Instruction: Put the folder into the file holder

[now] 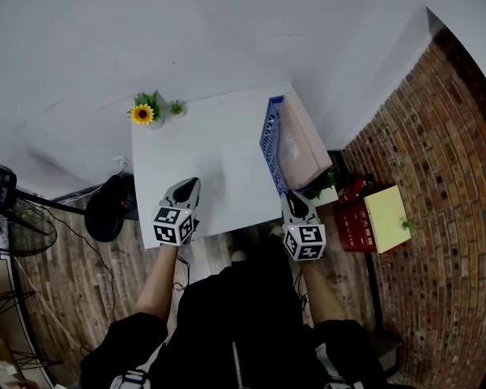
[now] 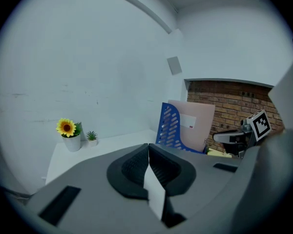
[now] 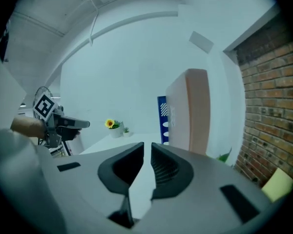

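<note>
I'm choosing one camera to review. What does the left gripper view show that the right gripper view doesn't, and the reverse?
Only the left gripper view shows the right gripper. Only the right gripper view shows the left gripper and a yellow box by the brick wall. Both show the pink folder standing in the blue file holder, the sunflower pot and the white table.

Office corner: white desk, file holder, brick wall

A white table carries a sunflower pot and a small plant at its far left corner, and a blue file holder along its right edge.
</note>
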Action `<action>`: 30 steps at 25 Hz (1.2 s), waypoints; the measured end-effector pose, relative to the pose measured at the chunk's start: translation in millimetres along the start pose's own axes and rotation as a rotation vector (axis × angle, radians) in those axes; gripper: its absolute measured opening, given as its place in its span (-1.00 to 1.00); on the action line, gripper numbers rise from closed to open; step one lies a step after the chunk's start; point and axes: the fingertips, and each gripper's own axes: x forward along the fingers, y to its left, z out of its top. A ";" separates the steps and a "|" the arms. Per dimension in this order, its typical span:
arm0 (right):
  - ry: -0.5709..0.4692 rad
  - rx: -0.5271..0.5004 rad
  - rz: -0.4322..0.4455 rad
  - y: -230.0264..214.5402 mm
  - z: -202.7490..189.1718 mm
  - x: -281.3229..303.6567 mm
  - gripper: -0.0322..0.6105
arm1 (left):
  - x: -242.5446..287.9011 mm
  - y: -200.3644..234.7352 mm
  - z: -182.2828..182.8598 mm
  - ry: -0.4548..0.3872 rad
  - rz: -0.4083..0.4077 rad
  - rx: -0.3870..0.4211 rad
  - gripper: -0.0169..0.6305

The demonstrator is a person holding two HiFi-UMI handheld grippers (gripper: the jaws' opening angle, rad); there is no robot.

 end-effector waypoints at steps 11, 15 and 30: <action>-0.099 -0.049 0.066 27.2 64.2 11.4 -0.88 | -18.4 12.2 8.8 -0.034 0.043 0.011 -0.88; -0.131 -0.052 0.075 31.6 83.1 7.1 -0.88 | -20.9 17.0 7.2 -0.032 0.049 0.011 -0.88; -0.113 -0.079 0.083 29.7 76.8 2.5 -0.88 | -9.3 8.6 1.6 -0.019 0.031 0.005 -0.88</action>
